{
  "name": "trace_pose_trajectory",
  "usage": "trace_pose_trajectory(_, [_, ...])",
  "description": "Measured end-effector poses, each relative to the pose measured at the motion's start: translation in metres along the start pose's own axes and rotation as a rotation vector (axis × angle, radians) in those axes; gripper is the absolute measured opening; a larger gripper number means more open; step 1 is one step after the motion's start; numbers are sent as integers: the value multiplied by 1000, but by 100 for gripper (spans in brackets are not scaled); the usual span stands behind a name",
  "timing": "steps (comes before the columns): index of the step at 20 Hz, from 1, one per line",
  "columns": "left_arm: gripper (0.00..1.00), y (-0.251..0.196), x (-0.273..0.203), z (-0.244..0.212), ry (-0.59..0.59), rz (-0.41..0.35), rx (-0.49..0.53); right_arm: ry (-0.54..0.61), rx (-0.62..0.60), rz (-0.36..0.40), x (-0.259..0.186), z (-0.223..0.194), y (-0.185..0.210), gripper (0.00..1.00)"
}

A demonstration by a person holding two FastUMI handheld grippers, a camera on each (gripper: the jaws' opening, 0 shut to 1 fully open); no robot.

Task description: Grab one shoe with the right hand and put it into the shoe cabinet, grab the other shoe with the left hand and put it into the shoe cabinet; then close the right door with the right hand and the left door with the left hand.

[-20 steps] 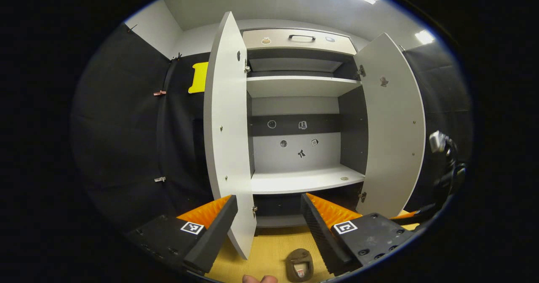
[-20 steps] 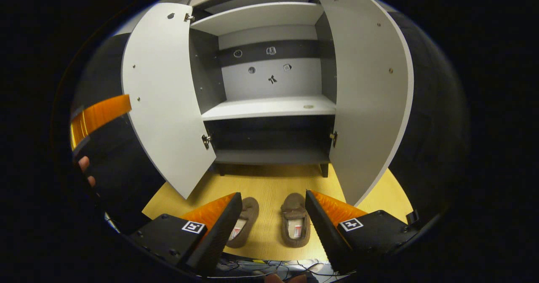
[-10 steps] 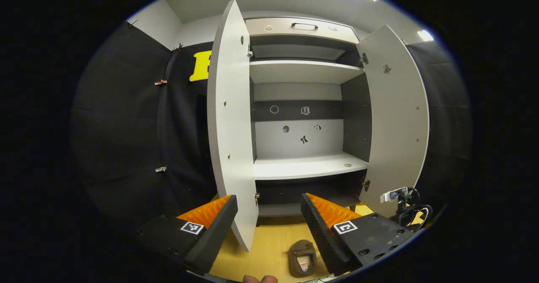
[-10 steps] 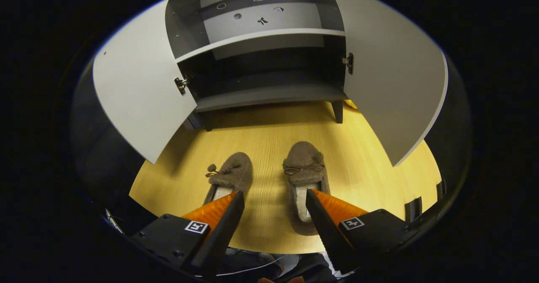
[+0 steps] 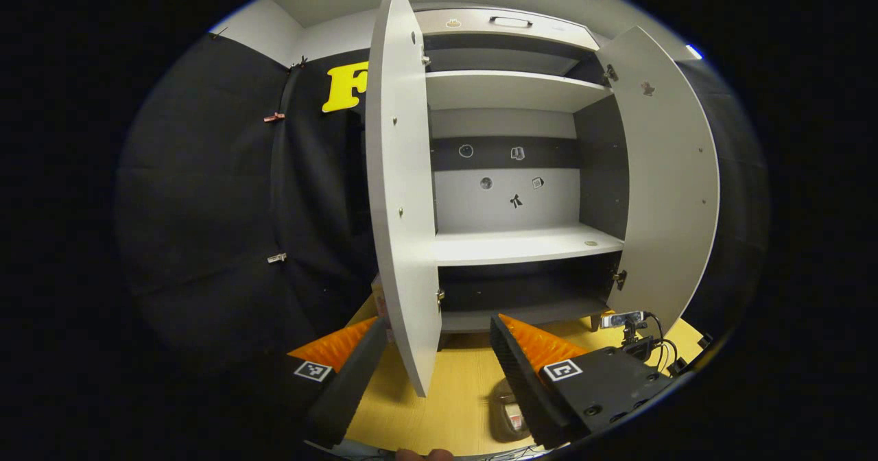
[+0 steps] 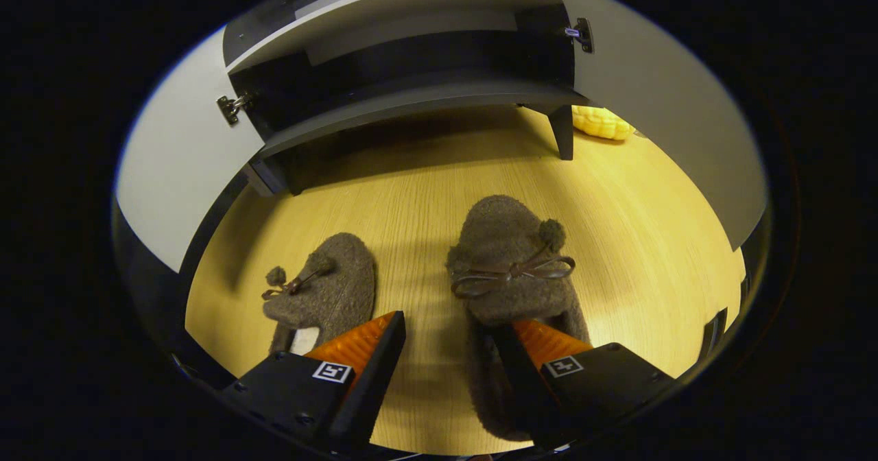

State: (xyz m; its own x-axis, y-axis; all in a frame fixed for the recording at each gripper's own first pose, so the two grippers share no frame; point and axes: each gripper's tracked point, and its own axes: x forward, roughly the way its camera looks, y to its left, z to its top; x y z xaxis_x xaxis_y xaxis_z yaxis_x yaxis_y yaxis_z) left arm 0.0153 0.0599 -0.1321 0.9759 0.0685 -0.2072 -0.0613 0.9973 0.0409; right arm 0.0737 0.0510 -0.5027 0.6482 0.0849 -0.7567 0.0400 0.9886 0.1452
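Right gripper [image 6: 449, 351]: low in the right gripper view, fingers spread wide, nothing between them; one finger sits over the opening of the right slipper, whether it touches I cannot tell.
Right slipper [image 6: 511, 262]: brown and fuzzy with a bow and pom-pom, centre-right of the frame, toe toward the cabinet, flat on the yellow wooden floor [image 6: 411, 193].
Left slipper [image 6: 326, 293]: same kind, lower left of the frame, beside the right one but apart from it.
Shoe cabinet [image 6: 411, 97]: across the top of the frame, dark bottom shelf bare; the left door [image 6: 178, 180] and right door [image 6: 658, 97] both stand open.
Yellow object [image 6: 602, 123]: on the floor behind the cabinet leg, upper right.
Left gripper [image 5: 439, 361]: at the bottom of the left gripper view, fingers released and apart, raised off the floor, facing the cabinet [image 5: 514, 241].
Door edge [image 5: 405, 193]: the left door stands edge-on at centre frame.
Slipper [image 5: 506, 413]: partly visible at the lower edge, beside the finger on the right of the frame.
Small camera [image 5: 627, 324]: on a stand with cables, lower right, near the right door [image 5: 675, 173].
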Motion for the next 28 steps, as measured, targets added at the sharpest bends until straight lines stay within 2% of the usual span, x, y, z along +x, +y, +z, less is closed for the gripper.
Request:
trace_pose_trajectory(1, [95,2,1,-5,13,2,4,-14,-3,-8,7,5,-1,86])
trace_pose_trajectory(3, [95,5,4,-13,35,-1,9,-27,-3,-39,18,10,-6,77])
trace_pose_trajectory(4, [95,6,6,-17,44,0,8,-37,-4,-61,22,12,-11,66])
trace_pose_trajectory(5, [95,8,8,-21,53,1,5,-46,-6,-95,25,13,-19,49])
trace_pose_trajectory(7, [95,10,13,-26,66,2,-3,-50,-13,-91,21,15,-20,15])
trace_pose_trajectory(8, [95,9,14,-25,69,2,-5,-40,-11,-82,22,14,-20,17])
trace_pose_trajectory(9, [95,8,15,-26,69,-1,-5,-27,-20,-63,16,14,-18,7])
trace_pose_trajectory(14, [95,-1,21,-25,65,-34,5,-82,-1,-25,-30,54,-17,7])
trace_pose_trajectory(22, [95,-24,24,-21,63,-84,1,-218,-1,14,-152,181,0,7])
trace_pose_trajectory(25, [95,-30,23,-18,49,-94,18,-221,-39,1,-182,223,5,7])
trace_pose_trajectory(28, [95,-33,22,-18,47,-102,13,-241,-70,25,-205,269,23,6])
